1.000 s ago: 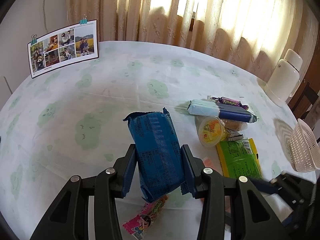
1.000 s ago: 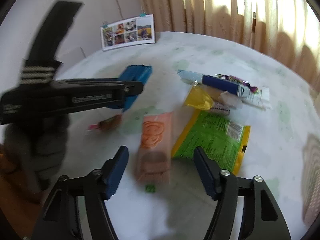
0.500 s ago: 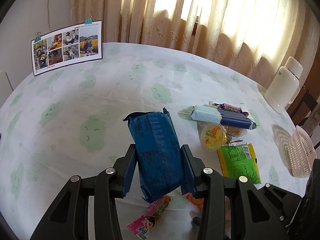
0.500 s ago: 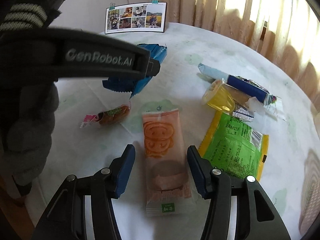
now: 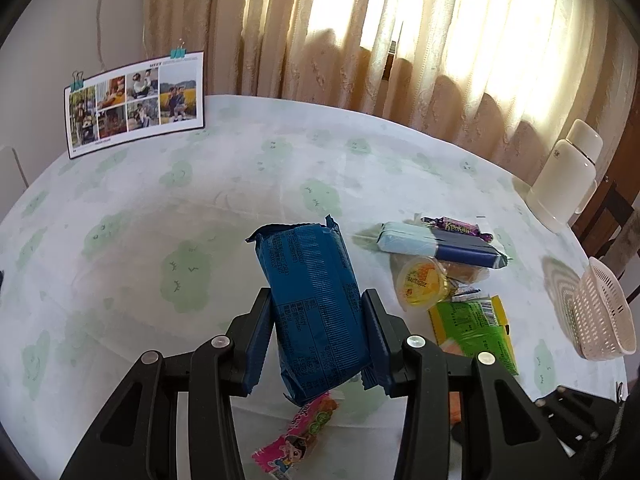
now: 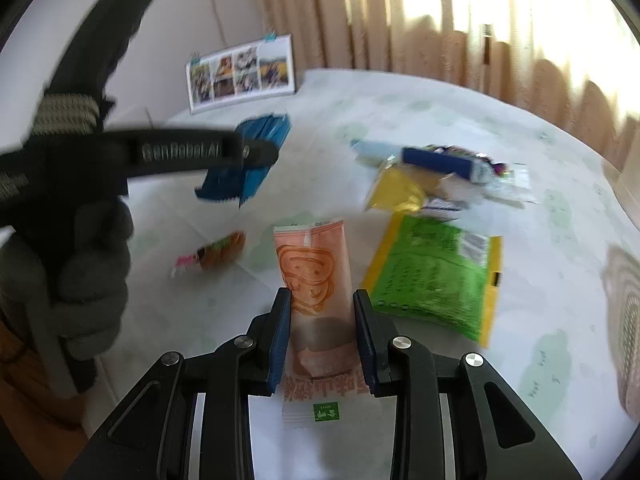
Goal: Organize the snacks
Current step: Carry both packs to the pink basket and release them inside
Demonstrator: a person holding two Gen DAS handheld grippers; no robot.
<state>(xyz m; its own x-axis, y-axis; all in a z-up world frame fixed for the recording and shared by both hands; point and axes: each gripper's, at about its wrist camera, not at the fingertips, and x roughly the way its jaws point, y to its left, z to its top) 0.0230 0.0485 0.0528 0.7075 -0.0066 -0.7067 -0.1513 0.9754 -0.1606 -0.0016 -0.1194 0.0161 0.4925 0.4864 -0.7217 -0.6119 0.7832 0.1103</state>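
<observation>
two grippers, each pinching one snack above the table

left gripper (image 5: 318, 334) clamps a blue packet (image 5: 314, 304); right gripper (image 6: 322, 330) squeezes an orange packet (image 6: 314, 276). one pink basket (image 5: 604, 316) is cut off at the edge; the right view is blurred.

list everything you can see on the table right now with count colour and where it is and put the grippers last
Blue pack: 1, dark blue, held above the table.
Orange pack: 1, orange, near edge, between the right gripper's pads.
Green bag: 1, green and yellow, right of the orange pack.
Pink candy: 1, pink, near edge.
Jelly cup: 1, yellow, in the pile.
Long pack: 1, pale and dark blue, in the pile.
Purple candy: 1, behind the long pack.
Basket: 1, pinkish, right edge.
Bottle: 1, white, far right.
Photo sheet: 1, far left.
Left gripper: shut on blue pack.
Right gripper: shut on orange pack.
</observation>
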